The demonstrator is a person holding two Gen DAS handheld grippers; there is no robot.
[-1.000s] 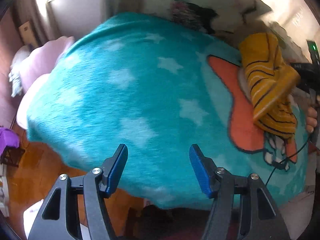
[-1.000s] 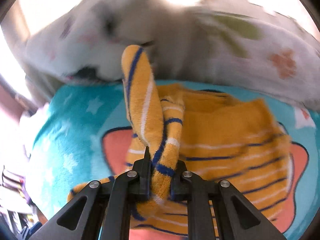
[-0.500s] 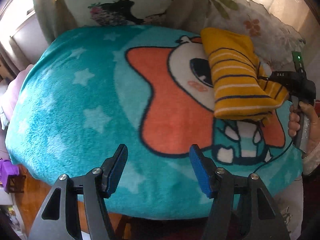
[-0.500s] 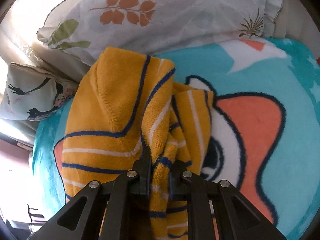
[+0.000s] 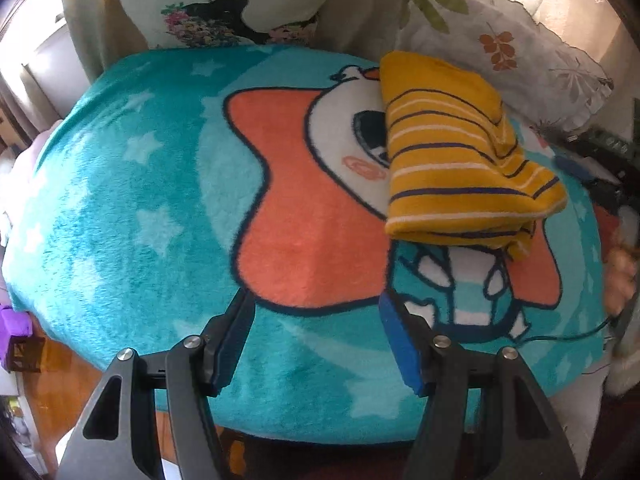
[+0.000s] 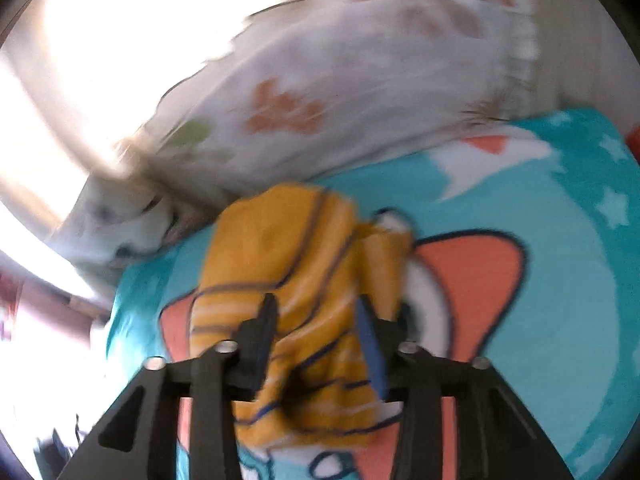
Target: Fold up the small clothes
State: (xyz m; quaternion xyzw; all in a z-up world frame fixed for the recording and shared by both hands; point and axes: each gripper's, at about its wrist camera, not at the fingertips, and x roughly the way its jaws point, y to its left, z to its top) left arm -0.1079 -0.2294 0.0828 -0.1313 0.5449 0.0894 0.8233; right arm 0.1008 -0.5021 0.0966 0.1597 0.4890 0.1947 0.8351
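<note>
Both grippers are spread open right now. On the left gripper (image 5: 316, 336), blue pads are held wide apart over the near edge of a teal cartoon blanket (image 5: 132, 184), nothing between them. On the right gripper (image 6: 316, 332), the jaws are parted too, with the yellow striped garment (image 6: 304, 280) seen lying under and between them, though that view is pretty blurred, so whether a pad touches the fabric can't be told. In the left wrist view the garment (image 5: 452, 160) is seen folded into a thick bundle, resting on the blanket's white-and-orange cartoon figure, toward the far right side. A leaf-print pillow (image 5: 500, 44) is propped just behind it, and a floral cushion (image 5: 224, 8) beside that.
</note>
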